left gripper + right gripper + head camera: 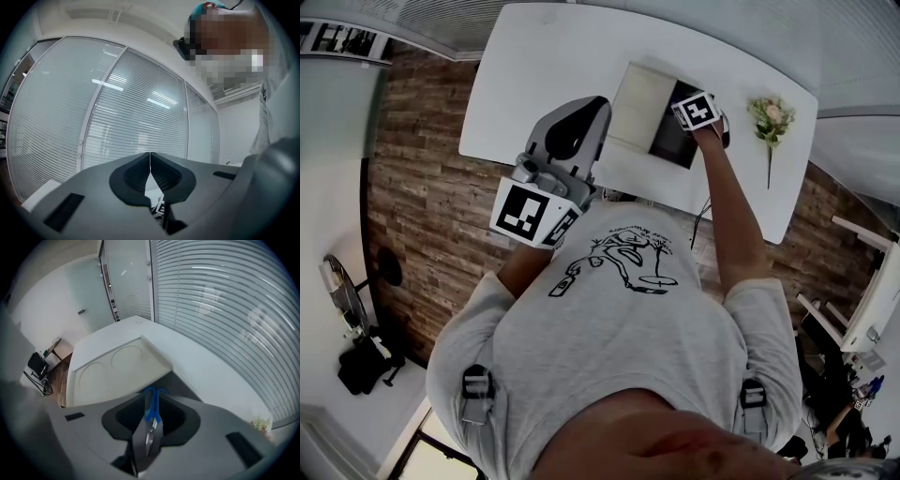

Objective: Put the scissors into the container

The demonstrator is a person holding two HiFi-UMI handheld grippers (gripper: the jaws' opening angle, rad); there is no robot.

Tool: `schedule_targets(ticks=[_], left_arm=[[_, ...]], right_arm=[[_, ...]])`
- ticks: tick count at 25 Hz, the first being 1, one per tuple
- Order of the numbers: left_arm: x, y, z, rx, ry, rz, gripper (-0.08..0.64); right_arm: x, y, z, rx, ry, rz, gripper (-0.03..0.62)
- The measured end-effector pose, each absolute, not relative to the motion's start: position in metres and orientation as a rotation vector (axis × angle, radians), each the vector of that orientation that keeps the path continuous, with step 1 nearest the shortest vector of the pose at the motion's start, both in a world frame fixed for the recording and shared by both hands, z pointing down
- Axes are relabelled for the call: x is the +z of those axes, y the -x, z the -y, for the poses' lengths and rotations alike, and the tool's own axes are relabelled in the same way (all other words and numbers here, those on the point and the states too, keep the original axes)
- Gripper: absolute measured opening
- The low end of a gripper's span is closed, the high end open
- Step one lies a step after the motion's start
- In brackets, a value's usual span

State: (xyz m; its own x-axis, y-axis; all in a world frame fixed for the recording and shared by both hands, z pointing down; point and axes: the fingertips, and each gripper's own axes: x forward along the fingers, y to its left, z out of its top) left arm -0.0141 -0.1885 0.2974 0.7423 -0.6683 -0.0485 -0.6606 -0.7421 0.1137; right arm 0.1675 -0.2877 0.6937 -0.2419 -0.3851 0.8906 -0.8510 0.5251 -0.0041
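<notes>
Scissors (151,423): blue plastic finger loops, bright steel blades, small round pivot screw. Pinched edge to edge between the ribbed black pads of the right gripper (151,399), loops toward 12 o'clock in the right gripper view, blade tips back toward 6 o'clock. Held over the dark opening of the container (185,385), not yet lying inside it

Container a shallow rectangular box, matte and dark within, its flat off-white lid (117,366) folded open at 9 o'clock of it, with two round shapes pressed into the smooth lid face. Resting on a glossy white table (516,84) with rounded corners, toward 1 o'clock in the head view. Seen from above, only the black-and-white marker cube (696,111) of the right gripper, over the box's far corner

Left gripper (589,114): grey moulded shell, textured black pads clenched on nothing, meeting in one thin seam. Held clear at 9 o'clock of the container, aimed at pale slatted blinds (136,122) behind glass panels

Flower sprig (772,117), pale blossoms on a thin green stem, flat on the table at 3 o'clock of the container and apart from it. Rough brown plank floor (422,187) around the table
</notes>
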Motion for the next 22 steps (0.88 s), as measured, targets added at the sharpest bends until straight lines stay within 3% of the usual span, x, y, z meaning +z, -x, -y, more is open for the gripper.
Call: schedule_targets(ticks=[22], left_arm=[[0.295, -0.001, 0.187, -0.113, -2.875, 1.058, 0.020]], right_arm=[[0.469, -0.155, 0.249, 0.329, -1.347, 2.291, 0.026]])
